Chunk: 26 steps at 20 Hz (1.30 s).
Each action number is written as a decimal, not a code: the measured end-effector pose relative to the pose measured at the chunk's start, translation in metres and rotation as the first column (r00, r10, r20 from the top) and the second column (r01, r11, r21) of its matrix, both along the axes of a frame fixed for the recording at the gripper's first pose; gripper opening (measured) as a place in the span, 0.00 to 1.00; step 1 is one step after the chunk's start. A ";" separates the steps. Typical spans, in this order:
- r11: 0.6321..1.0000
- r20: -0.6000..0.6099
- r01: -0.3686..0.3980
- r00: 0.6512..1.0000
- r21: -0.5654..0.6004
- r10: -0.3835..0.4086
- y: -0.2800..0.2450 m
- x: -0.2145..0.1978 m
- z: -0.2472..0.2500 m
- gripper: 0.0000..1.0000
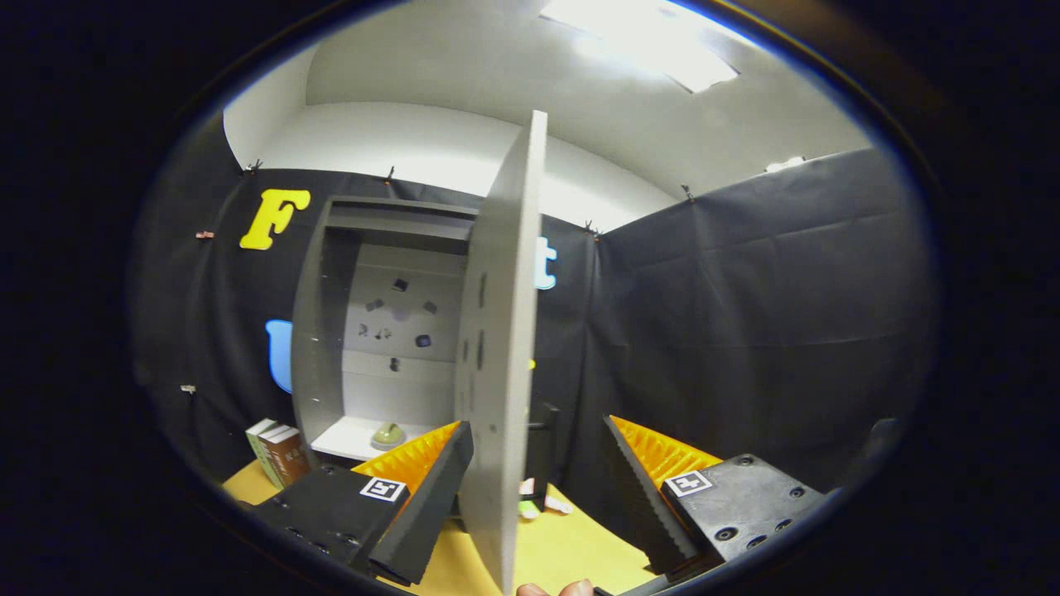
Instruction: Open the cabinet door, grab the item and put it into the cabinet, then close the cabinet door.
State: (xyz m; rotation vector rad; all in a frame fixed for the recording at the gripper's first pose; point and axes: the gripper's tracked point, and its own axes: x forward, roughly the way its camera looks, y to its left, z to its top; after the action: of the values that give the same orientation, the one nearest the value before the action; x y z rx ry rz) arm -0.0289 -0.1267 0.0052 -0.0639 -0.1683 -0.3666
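While the cabinet (381,331) stands open beyond the left finger, its door (501,356) is swung out toward the gripper (538,463) and seen edge-on, rising between the two fingers. The fingers are spread wide — the left one lies just beside the door's inner face, perhaps touching it, though the angle is too poor to tell, and the right one stands well apart from the outer face. A dark handle (548,443) sticks out on the door's outer side, between the door and the right finger.

The yellow table (563,546) runs under the fingers and up to the cabinet's foot. Inside the cabinet, on its lower white shelf just past the left fingertip, sits the item (387,434) — a small, pale greenish, rounded thing. A few books (277,453) stand upright left of the cabinet, beyond the left finger. Small pale objects (542,503) lie on the table just ahead, near the foot of the door. A fingertip (556,589) of the person's hand shows below the door's near edge.
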 end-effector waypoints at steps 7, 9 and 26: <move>0.981 -0.111 0.186 0.978 0.059 -0.178 -0.104 0.023 -0.051 0.98; 0.979 -0.154 0.181 0.974 0.091 -0.166 -0.111 0.036 -0.066 0.98; 0.988 -0.160 0.054 0.987 0.148 -0.030 -0.103 0.041 -0.078 0.96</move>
State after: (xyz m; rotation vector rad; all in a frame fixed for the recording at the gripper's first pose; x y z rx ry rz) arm 0.0117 -0.2295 -0.0727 0.0538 0.0180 -0.4143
